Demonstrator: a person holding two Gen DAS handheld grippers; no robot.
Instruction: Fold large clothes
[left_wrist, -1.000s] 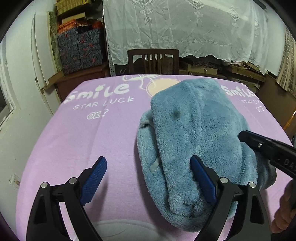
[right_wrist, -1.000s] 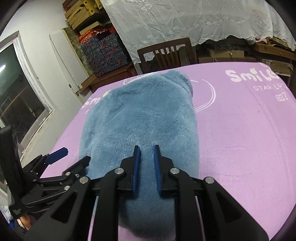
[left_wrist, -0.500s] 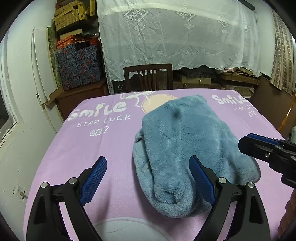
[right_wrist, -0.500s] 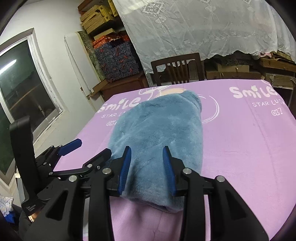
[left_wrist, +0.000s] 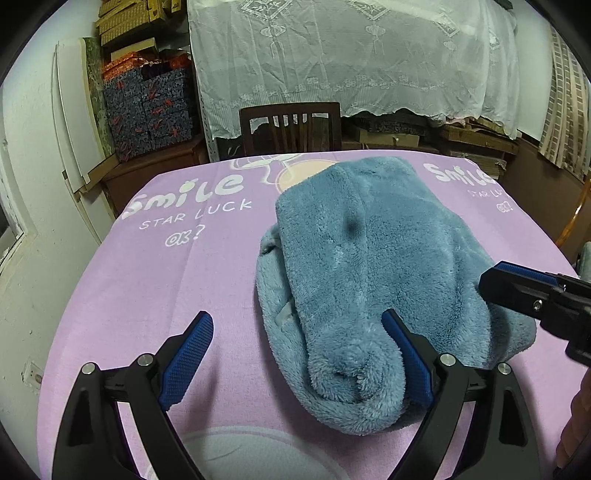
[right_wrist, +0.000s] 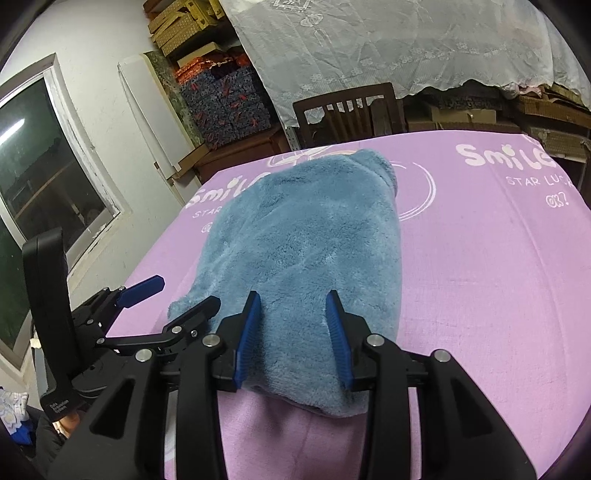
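A fluffy blue fleece garment (left_wrist: 373, 266) lies folded into a thick bundle on the purple printed cloth (left_wrist: 155, 280) that covers the table. It also shows in the right wrist view (right_wrist: 306, 251). My left gripper (left_wrist: 295, 350) is wide open and empty at the bundle's near left end, its right pad (left_wrist: 406, 354) beside the fleece. My right gripper (right_wrist: 293, 325) is open and empty, held just above the bundle's near end. The right gripper also shows in the left wrist view (left_wrist: 517, 291) at the right edge, and the left gripper in the right wrist view (right_wrist: 177, 299).
A wooden chair (left_wrist: 290, 125) stands at the table's far edge. A white lace curtain (left_wrist: 351, 55) hangs behind it. Stacked boxes (left_wrist: 147, 107) sit on a low cabinet at the back left. A window (right_wrist: 40, 155) is in the left wall.
My right gripper has opened from nearly shut and let go of the fleece. Both grippers pulled back from the bundle, then my left came slightly closer again. The bundle lies still.
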